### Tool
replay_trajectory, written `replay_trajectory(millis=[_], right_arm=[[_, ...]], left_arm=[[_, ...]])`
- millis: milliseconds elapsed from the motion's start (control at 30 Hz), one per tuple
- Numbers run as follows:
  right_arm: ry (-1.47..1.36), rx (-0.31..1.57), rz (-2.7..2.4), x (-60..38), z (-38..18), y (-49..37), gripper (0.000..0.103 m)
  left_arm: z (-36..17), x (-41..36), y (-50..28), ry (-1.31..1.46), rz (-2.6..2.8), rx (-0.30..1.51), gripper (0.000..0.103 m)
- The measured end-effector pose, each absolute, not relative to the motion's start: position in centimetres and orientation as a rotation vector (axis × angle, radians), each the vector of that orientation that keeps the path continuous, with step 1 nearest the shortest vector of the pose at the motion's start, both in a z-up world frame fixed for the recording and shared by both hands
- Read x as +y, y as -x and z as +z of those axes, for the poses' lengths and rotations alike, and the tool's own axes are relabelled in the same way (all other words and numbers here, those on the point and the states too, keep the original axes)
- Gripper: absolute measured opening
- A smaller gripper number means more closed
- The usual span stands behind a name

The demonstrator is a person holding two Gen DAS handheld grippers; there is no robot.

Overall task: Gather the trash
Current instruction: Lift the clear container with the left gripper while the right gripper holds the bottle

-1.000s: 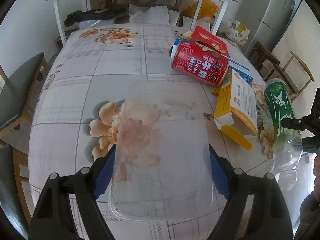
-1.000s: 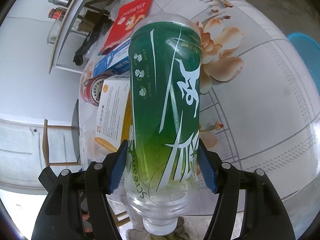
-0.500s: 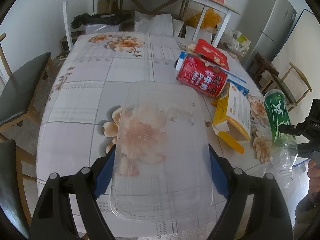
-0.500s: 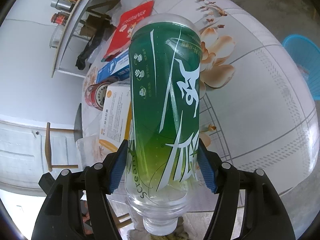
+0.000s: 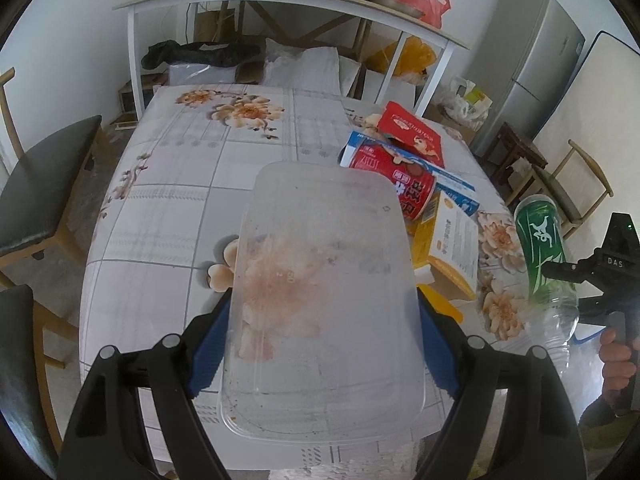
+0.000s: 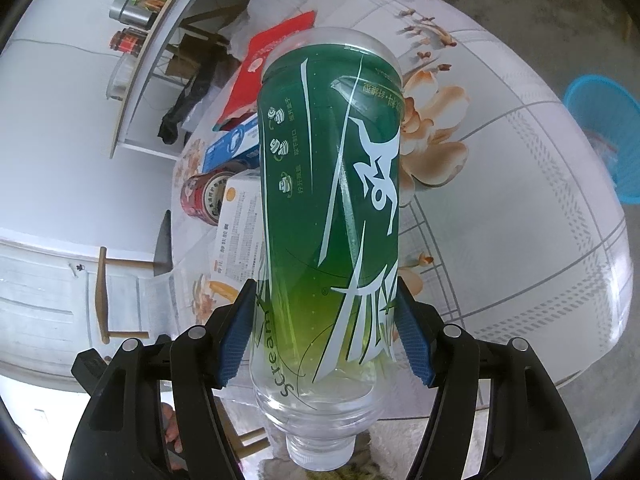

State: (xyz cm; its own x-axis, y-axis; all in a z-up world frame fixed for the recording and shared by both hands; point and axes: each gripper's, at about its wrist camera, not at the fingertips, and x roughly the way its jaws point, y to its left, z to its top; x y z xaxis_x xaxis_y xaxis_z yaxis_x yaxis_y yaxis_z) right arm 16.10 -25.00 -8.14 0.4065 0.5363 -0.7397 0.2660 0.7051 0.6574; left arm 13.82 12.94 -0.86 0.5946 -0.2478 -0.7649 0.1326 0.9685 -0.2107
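L gripper [image 5: 324,344] clamping clear container [image 5: 324,296], R gripper [image 6: 326,334] clamping green bottle [image 6: 332,200], both lifting off table [image 6: 520,184] prob. for blue bin [image 6: 612,136].

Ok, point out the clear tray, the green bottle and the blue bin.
clear tray [image 5: 324,300], left wrist view, stained base.
green bottle [image 6: 332,200], right wrist view, label middle.
blue bin [image 6: 604,136], right wrist view, mesh wall.

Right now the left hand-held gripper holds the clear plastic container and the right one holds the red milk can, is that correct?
Not quite: the right hand-held gripper holds the green-labelled bottle, as the right wrist view shows. The red milk can lies on the table. The left hand-held gripper does hold the clear plastic container.
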Motion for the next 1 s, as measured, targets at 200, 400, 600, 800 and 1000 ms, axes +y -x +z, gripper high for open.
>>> replay_trajectory(millis=[200,400,600,800,1000], right_arm=[[-0.841,1.163,0.225,-25.0,-7.9,-16.0,0.062],[-0.853,1.143,0.250,-25.4,-7.3,-15.7,0.062],[-0.859,1.119,0.268,-26.5,-7.1,-14.8,0.062],[-0.867,1.101,0.279,-27.3,-6.9,-14.0,0.062],[-0.887,1.085,0.287,-28.9,-6.9,-13.2,0.062]], left_arm=[[-0.2,12.8,-13.6,0.167,-0.255,0.888,0.081],[0.8,12.1,-13.5,0.176,-0.295,0.860,0.081],[2.1,10.9,-13.5,0.170,-0.335,0.828,0.081],[2.8,9.4,-13.6,0.161,-0.366,0.814,0.081],[3.3,7.4,-13.7,0.144,-0.391,0.807,0.081]])
